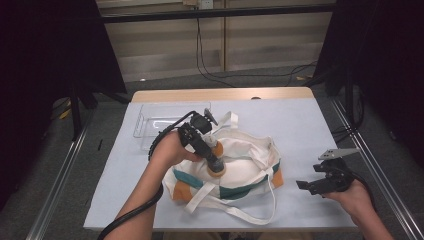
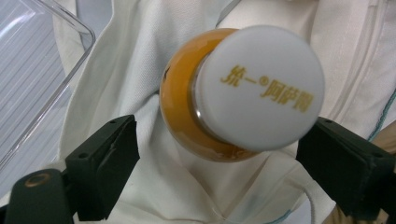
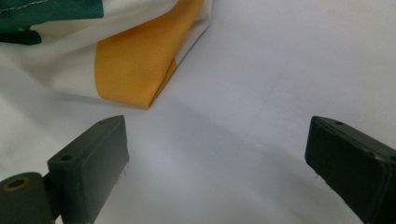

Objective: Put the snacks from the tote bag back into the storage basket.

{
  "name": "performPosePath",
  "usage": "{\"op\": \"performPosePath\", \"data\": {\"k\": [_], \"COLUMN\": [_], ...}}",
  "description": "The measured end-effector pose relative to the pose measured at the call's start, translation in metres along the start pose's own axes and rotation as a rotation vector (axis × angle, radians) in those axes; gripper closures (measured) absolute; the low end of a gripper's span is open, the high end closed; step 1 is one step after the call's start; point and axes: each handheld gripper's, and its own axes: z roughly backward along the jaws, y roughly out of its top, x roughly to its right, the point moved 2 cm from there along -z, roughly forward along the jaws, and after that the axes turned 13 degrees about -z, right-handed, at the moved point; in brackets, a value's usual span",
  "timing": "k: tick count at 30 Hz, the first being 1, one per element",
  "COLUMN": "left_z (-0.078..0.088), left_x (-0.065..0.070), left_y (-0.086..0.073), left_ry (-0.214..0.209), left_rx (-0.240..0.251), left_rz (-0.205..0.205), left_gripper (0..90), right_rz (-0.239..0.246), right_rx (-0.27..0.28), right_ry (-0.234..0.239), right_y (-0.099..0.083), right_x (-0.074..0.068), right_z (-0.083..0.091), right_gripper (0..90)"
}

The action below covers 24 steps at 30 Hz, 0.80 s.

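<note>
A: Table (image 1: 310, 125), pale blue sheet, dark surroundings. Clear tray (image 1: 150, 122) at far left. Item next in size?

B: Tote bag (image 1: 245, 170), cream with green and orange panels, lying flat mid-table, mouth up. Bottle (image 2: 210, 116), orange with a white cap (image 2: 261, 86), standing in the bag's mouth.

A: Tools?

B: Left gripper (image 1: 214, 156) over the bag, jaws either side of the bottle, partly narrowed, no pad seen pressing on it. Right gripper (image 1: 320, 182) near the table's right edge, jaws wide, nothing between them.

A: Handling note?

B: Centre the bottle between the pads, close below the cap, lift straight; cloth may snag.
</note>
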Motion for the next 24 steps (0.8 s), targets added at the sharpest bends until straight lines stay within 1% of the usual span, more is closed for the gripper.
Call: {"op": "performPosePath", "data": {"k": [4, 5, 9, 11, 12, 13, 14, 17, 20, 21, 22, 24], "left_z": [-0.002, -0.003, -0.005, -0.006, -0.006, -0.007, -0.007, -0.008, -0.010, -0.011, -0.012, -0.014], "left_x": [0.000, 0.000, 0.000, -0.001, -0.001, -0.001, -0.001, -0.001, 0.000, -0.001, 0.000, 0.000], "left_y": [0.001, 0.002, 0.002, 0.003, 0.003, 0.003, 0.004, 0.005, 0.007, 0.008, 0.008, 0.009], "left_ry": [0.005, 0.003, 0.007, 0.015, 0.010, 0.011, 0.009, 0.003, -0.002, -0.005, -0.008, -0.011], "left_rx": [0.005, -0.001, 0.000, 0.001, 0.001, 0.000, -0.007, -0.012, -0.011, -0.012, -0.019, -0.018], "left_rz": [0.004, -0.006, -0.006, -0.002, -0.008, -0.015, -0.012, -0.020, -0.013, -0.022, -0.015, -0.016], "left_gripper": [14.7, 15.3, 18.8, 20.1, 21.0, 21.5, 21.8, 23.2, 24.8, 25.5, 25.9, 27.6], "right_rz": [0.001, -0.002, 0.000, 0.000, 0.006, 0.000, 0.000, -0.002, 0.001, -0.002, -0.002, -0.001], "right_rx": [0.001, -0.002, -0.002, -0.002, 0.004, -0.002, -0.003, -0.004, 0.000, -0.005, -0.005, -0.005], "right_ry": [0.008, 0.002, 0.004, 0.001, 0.000, 0.001, 0.003, 0.003, 0.004, 0.004, 0.005, 0.004], "right_y": [0.000, 0.000, 0.000, 0.000, 0.000, 0.000, 0.000, 0.000, 0.000, 0.000, 0.000, 0.000], "right_x": [0.000, 0.000, 0.000, 0.000, 0.000, 0.000, 0.000, 0.000, 0.000, 0.000, 0.000, 0.000], "right_z": [-0.001, 0.000, 0.000, 0.000, 0.000, 0.000, 0.000, 0.000, 0.000, 0.000, 0.000, 0.000], "right_gripper": [5.9, 5.9, 5.9, 5.9, 5.9, 5.9, 5.9, 5.9, 5.9, 5.9, 5.9, 5.9]}}
